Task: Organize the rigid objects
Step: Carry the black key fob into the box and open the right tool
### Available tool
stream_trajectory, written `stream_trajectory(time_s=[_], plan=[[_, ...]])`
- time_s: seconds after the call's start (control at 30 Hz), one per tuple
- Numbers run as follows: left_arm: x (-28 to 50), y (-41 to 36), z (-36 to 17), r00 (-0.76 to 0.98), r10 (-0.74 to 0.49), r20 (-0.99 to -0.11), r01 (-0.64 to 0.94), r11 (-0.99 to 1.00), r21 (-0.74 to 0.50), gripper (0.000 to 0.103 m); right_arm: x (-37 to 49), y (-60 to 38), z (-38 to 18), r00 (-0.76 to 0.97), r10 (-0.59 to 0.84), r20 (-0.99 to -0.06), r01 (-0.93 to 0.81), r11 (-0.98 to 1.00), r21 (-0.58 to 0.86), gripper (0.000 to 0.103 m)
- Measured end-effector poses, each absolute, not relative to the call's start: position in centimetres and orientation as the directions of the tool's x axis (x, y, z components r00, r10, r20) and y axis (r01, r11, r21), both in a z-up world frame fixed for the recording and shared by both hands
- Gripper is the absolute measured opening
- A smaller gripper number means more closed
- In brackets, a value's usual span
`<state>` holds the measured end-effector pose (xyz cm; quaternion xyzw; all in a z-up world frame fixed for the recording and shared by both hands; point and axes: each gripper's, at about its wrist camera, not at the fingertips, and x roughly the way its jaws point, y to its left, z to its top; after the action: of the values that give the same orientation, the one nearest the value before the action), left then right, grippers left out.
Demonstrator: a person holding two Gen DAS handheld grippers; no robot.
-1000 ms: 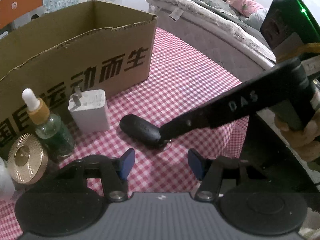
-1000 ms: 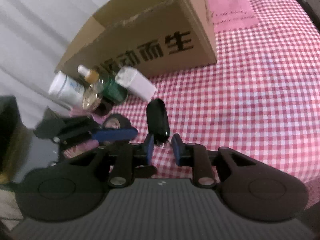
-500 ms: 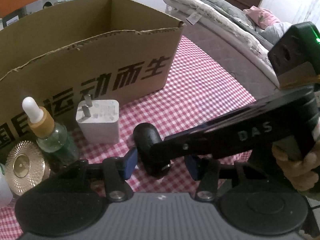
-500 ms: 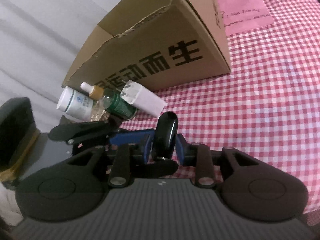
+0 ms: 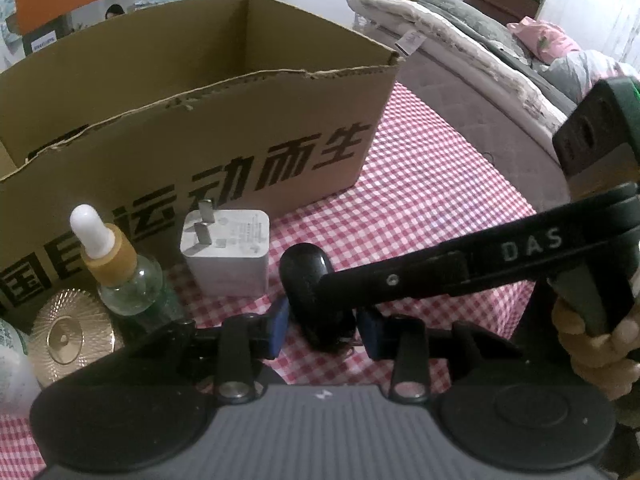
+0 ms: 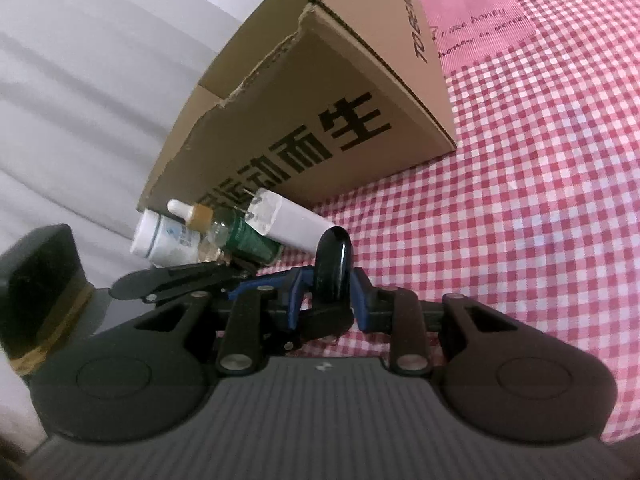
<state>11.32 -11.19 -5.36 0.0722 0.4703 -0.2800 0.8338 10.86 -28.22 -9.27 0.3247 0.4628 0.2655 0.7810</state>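
A black key fob (image 5: 304, 276) sits on the red-checked tablecloth (image 5: 420, 200), in front of the open cardboard box (image 5: 200, 120). My right gripper (image 6: 328, 296) is shut on the key fob (image 6: 334, 260), which stands on edge between its blue pads. One of its fingers (image 5: 440, 268) reaches in from the right in the left wrist view. My left gripper (image 5: 324, 330) is closing with the same fob between its pads, a thin gap still showing on the right side. Its fingers (image 6: 264, 280) come in from the left in the right wrist view.
Left of the fob stand a white charger (image 5: 226, 252), a dropper bottle (image 5: 120, 272), a gold round lid (image 5: 68, 336) and a white bottle (image 6: 160, 236), all against the box. A person's hand (image 5: 592, 344) holds the right gripper. A bed (image 5: 460, 40) lies beyond the table edge.
The left gripper moved in over the fob and narrowed its jaws around it. The right gripper slid its pads onto the fob, which now stands on edge.
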Motion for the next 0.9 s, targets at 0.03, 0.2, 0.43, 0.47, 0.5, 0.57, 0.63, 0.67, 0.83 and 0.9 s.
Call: stream_trajectory(time_s=[0.03,0.2,0.43,0.47,0.5,0.57,0.63,0.67,0.83,0.9], plan=[[11.4,-11.1,-5.4,0.397,-0.402,-0.825,0.532,0.833,-0.150,0.037,10.8,-28.3,-9.3,0.434,0.716,-0.546,-0.110,0.644,0.757,0.024],[11.3,-11.3,-5.4,0.405,-0.392,-0.826,0.537,0.833,-0.132,0.037,10.6,-28.9,-9.7,0.448,0.722,-0.527,-0.105,0.628,0.771,0.023],[11.2,-11.5,-5.4,0.421,-0.380,-0.824,0.534,0.838,-0.114,0.037,10.8,-29.1,-10.7,0.458,0.717,-0.525,-0.076,0.620,0.781,0.017],[11.2,-11.4,-5.4,0.412,-0.382,-0.827,0.528,0.840,-0.126,0.037,10.8,-29.1,-10.6,0.461,0.714,-0.526,-0.074,0.622,0.780,0.016],[11.2,-11.4,-5.3,0.411,-0.383,-0.828,0.526,0.841,-0.128,0.037,10.7,-29.1,-10.6,0.464,0.712,-0.527,-0.075,0.625,0.777,0.016],[11.1,-11.4,-5.3,0.412,-0.387,-0.825,0.528,0.839,-0.130,0.037,10.6,-28.8,-10.4,0.471,0.703,-0.533,-0.079,0.636,0.768,0.016],[10.8,-11.3,-5.0,0.420,-0.394,-0.818,0.535,0.835,-0.128,0.037,10.3,-28.6,-10.1,0.481,0.693,-0.537,-0.079,0.644,0.761,0.016],[10.5,-11.3,-4.8,0.424,-0.399,-0.813,0.539,0.833,-0.127,0.037,10.1,-28.5,-9.9,0.486,0.690,-0.536,-0.076,0.645,0.761,0.016],[8.8,-11.1,-2.7,0.456,-0.437,-0.775,0.564,0.816,-0.128,0.037,8.1,-28.9,-7.5,0.525,0.664,-0.533,-0.095,0.668,0.738,0.016],[7.8,-10.8,-1.4,0.482,-0.455,-0.749,0.575,0.809,-0.121,0.037,7.0,-28.8,-5.8,0.548,0.649,-0.528,-0.120,0.686,0.718,0.016]])
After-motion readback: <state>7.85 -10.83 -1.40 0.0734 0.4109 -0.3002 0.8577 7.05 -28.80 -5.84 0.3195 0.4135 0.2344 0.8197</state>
